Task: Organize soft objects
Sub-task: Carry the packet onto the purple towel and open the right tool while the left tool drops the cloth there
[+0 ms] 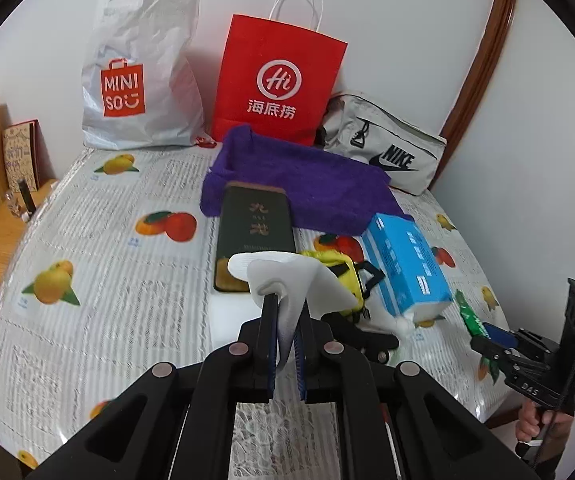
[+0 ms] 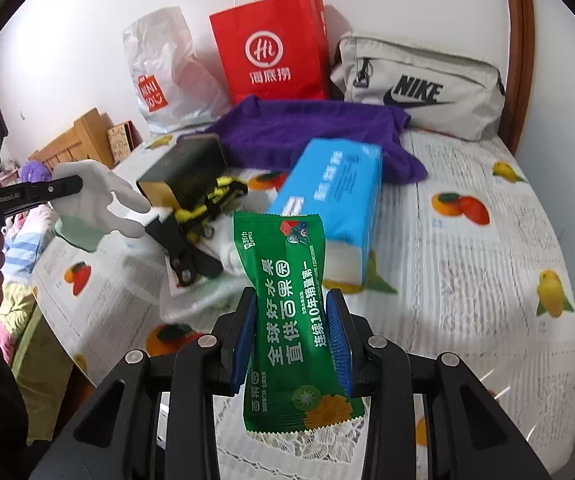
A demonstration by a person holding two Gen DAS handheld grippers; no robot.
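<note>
My left gripper [image 1: 286, 312] is shut on a white glove [image 1: 287, 280] and holds it above the table; the glove also shows in the right wrist view [image 2: 99, 200]. My right gripper [image 2: 291, 312] is shut on a green wet-wipe packet [image 2: 287, 320], held above the table near its front. A purple towel [image 1: 299, 184] lies at the back. A blue tissue pack [image 1: 405, 268] lies right of centre. A yellow and black strap bundle [image 1: 347, 276] lies behind the glove.
A dark green box [image 1: 253, 232] lies on the towel's front edge. A MINISO plastic bag [image 1: 139, 72], a red paper bag [image 1: 279, 76] and a grey Nike pouch [image 1: 387, 148] stand along the wall. A black clamp [image 2: 185, 256] lies on the fruit-print tablecloth [image 1: 99, 248].
</note>
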